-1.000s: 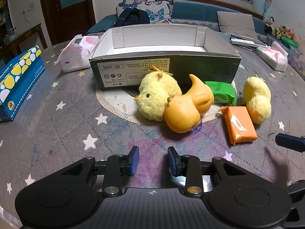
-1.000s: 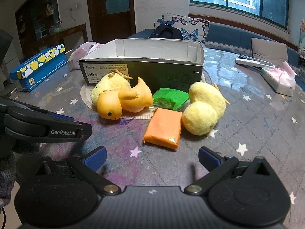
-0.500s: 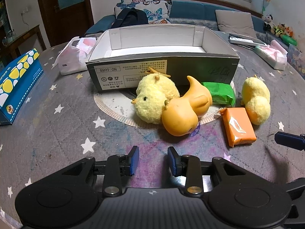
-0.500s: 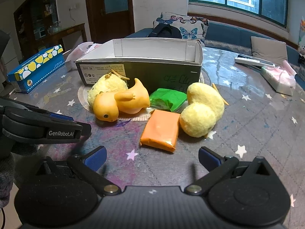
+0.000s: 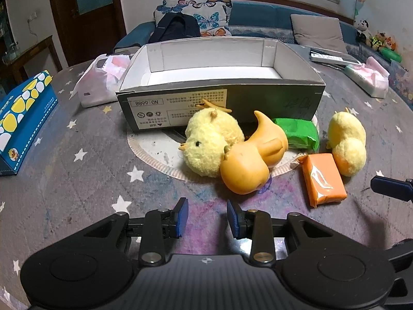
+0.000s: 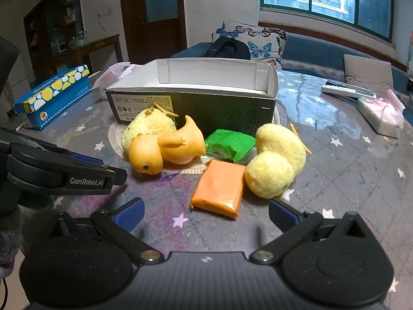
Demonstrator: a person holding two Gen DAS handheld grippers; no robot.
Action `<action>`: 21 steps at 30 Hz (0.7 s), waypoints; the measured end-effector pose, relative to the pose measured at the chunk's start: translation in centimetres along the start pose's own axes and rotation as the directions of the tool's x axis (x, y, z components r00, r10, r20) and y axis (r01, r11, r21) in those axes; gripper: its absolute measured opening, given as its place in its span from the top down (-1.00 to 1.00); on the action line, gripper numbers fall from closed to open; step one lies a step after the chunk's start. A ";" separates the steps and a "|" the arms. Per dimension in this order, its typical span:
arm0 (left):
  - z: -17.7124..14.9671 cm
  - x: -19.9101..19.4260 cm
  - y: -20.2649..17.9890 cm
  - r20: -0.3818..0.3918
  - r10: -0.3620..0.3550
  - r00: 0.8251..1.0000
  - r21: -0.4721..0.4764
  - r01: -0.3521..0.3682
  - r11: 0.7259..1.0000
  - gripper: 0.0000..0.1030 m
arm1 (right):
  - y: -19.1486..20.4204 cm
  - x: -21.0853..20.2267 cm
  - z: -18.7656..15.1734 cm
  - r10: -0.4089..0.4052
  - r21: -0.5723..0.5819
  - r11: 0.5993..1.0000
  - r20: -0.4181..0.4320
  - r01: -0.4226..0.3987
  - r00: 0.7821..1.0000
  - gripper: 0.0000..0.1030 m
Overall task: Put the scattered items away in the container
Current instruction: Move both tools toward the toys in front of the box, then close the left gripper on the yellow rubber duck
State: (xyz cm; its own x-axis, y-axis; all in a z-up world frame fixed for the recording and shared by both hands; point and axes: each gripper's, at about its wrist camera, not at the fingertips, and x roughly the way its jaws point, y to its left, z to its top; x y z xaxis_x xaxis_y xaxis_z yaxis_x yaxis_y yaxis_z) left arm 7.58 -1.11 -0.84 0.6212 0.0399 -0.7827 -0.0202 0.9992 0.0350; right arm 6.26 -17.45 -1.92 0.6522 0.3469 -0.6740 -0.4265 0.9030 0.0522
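The right hand-held gripper (image 6: 205, 213) hovers low over the desk (image 6: 348, 160) with its jaws spread wide and nothing between them, directly in front of the orange packet (image 6: 219, 187). The left hand-held gripper (image 5: 206, 218) also holds nothing; its jaws stand partly apart with a narrow gap, and it faces the rubber duck (image 5: 254, 160).

All five loose items lie on the desk just in front of the cardboard box (image 5: 219, 103), which stands empty:
- the rubber duck on its side, touching a plush chick (image 5: 209, 142);
- a green packet (image 5: 296, 133) against the box wall;
- the orange packet, touching a second plush chick (image 5: 347, 146).

Step in hand, as judged: approach for the first pick, most likely the orange packet.

1. Centre the right jaws across the packet's narrow width.
2. Descend until the fingertips are level with the desk, since the packet lies flat.
3. Close firmly; the wrapper looks slick.
4. Keep the outer finger clear of the adjoining chick.
5. Lift above the box rim before releasing.

Legible markings: "GenRobot.AI" on the left gripper's side, seen in the right view. The box label, upside down, reads "NO: 6688", with small symbols and fine print too small to read. The tissue box (image 5: 20, 126) shows no readable text.
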 end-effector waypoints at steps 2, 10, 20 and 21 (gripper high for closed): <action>0.2 -0.1 0.3 0.001 -0.008 1.000 -0.004 0.008 1.000 0.30 | 0.0 -0.1 0.1 0.010 -0.008 1.000 0.006 -0.010 1.000 -1.00; 1.5 -0.5 1.7 0.017 -0.043 0.999 -0.002 0.044 0.999 0.30 | 0.8 0.1 1.7 0.066 -0.105 0.993 0.033 -0.062 0.997 -1.00; 3.3 -0.4 2.1 0.008 -0.111 0.994 0.030 0.111 0.993 0.30 | 2.6 2.9 3.2 0.105 -0.231 0.968 0.012 -0.100 0.994 -1.00; 3.5 -0.5 2.1 0.014 -0.117 0.993 0.038 0.116 0.992 0.30 | 2.8 3.2 3.2 0.108 -0.240 0.965 0.010 -0.102 0.994 -1.00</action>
State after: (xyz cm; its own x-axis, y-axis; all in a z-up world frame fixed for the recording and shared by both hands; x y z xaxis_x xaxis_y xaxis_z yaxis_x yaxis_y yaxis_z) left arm 9.98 0.95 1.78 0.6305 -0.0774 -0.7723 0.0819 0.9961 -0.0330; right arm 9.15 -12.96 -1.54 0.6086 0.4445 -0.6573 -0.6286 0.7756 -0.0575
